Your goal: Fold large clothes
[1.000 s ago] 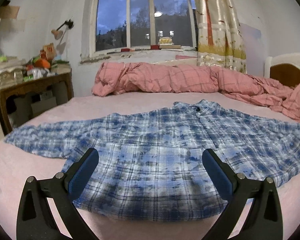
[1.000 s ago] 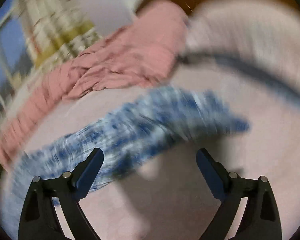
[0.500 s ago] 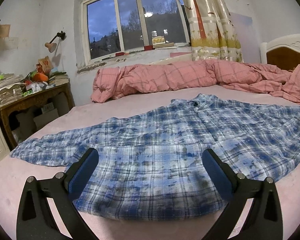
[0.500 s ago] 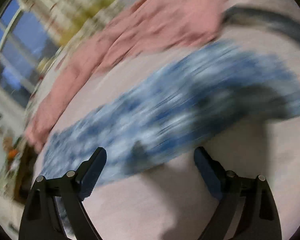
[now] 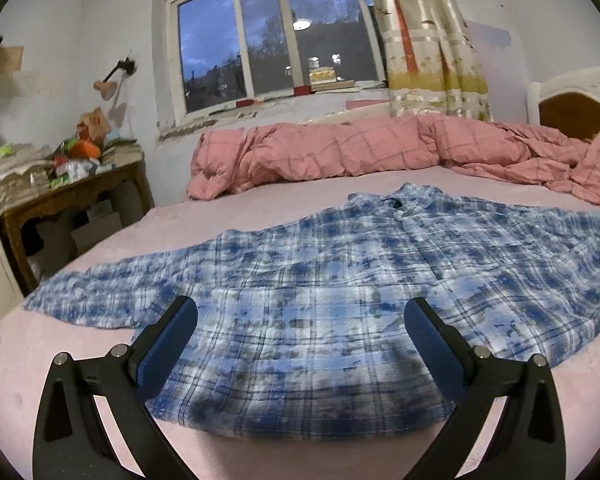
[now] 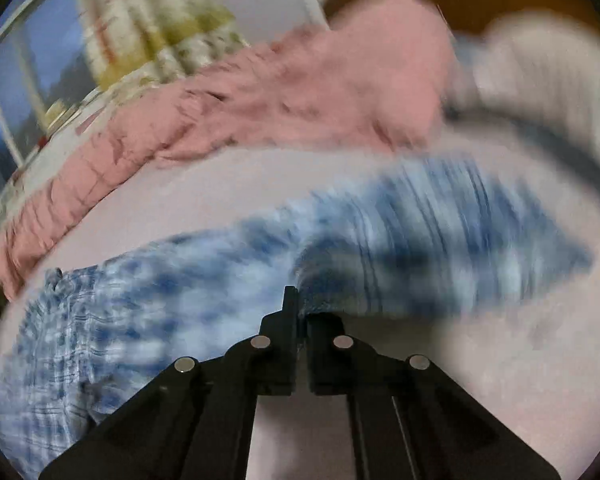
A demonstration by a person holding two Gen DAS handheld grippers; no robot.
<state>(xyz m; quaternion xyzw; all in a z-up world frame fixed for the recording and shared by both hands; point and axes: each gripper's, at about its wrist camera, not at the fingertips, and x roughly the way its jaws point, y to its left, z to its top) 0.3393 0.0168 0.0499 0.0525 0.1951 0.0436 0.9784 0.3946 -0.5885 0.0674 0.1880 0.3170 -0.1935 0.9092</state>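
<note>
A blue-and-white plaid shirt (image 5: 340,280) lies spread flat on the pink bed (image 5: 240,212), collar toward the window and sleeves stretched out to both sides. My left gripper (image 5: 300,322) hovers open just above the shirt's near hem, with nothing between its fingers. In the blurred right wrist view, the jaws of my right gripper (image 6: 298,306) are closing tight on the near edge of the shirt (image 6: 420,248). The cloth bunches up at the fingertips there.
A rumpled pink checked duvet (image 5: 360,152) runs along the far side of the bed under the window, also seen as the duvet (image 6: 280,92). A cluttered wooden side table (image 5: 72,192) stands at the left. A wooden headboard (image 5: 576,108) is at the right.
My right gripper went from wide open to shut on the shirt's edge while swinging across the bed. The left gripper stayed open over the hem and barely moved.
</note>
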